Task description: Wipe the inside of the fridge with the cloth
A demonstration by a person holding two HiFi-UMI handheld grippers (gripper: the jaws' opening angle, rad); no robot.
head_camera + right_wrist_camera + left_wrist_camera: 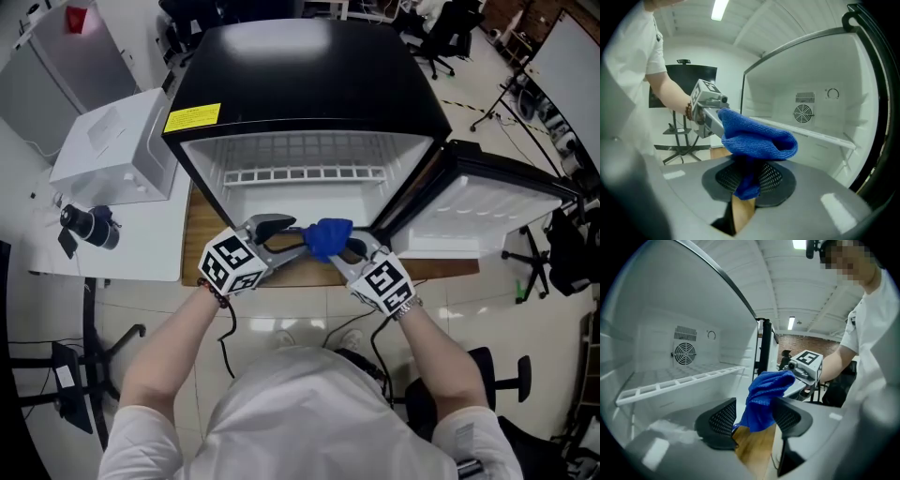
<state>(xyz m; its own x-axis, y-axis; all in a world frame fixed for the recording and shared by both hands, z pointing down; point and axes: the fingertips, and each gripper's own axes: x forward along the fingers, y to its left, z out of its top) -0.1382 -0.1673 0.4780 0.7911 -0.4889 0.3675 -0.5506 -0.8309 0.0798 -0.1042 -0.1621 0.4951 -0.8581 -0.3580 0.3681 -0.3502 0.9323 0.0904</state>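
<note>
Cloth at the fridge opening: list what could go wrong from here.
Only the right gripper pinches the cloth, by a small fold; the loose bulk may slip out during wiping.
The left gripper stands open around the cloth and could snag it when pulling away.
The shelf spans the fridge; a gripper may knock it.

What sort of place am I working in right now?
Probably a lab or office workspace, not a home kitchen: the small fridge sits on a wooden table, with office chairs and a tripod stand behind it.
</note>
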